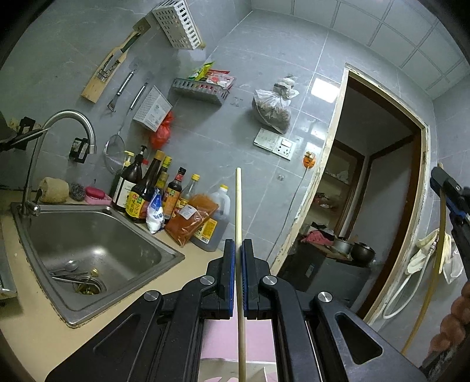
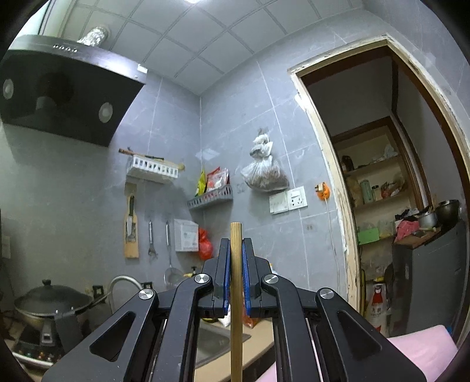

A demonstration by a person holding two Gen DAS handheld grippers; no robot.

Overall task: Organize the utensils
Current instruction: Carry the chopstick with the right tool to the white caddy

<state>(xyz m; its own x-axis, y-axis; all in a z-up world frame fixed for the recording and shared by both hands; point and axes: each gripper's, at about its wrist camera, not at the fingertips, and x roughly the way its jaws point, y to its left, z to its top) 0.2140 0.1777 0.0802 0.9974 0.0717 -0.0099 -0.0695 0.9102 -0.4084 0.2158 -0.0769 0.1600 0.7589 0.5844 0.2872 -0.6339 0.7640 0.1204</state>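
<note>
Each hand carries one chopstick, and the question is where the white slotted holder lies from them. The left gripper (image 1: 238, 249) is clamped narrow on a pale chopstick (image 1: 238, 205), which runs straight forward between the blue pads, its free end pointing at the far tiled wall just right of the sauce bottles (image 1: 147, 191). The right gripper (image 2: 236, 249) is likewise pinched on a darker wooden chopstick (image 2: 236, 264), which stands between its pads with a short blunt end rising beyond them, tilted a little upward.

The white holder (image 2: 152, 169) hangs on the far wall, up and to the left of both sticks; in the left wrist view the same basket (image 1: 177, 26) sits high and left, well apart from the pale tip. Its opening seems to face upward, so I judge each stick must be turned upright above it, long axis vertical, before dropping in. The left hand looks the nearer, being closer to the sink (image 1: 97, 235) side. More utensils lie in the sink bowl near the drain
</note>
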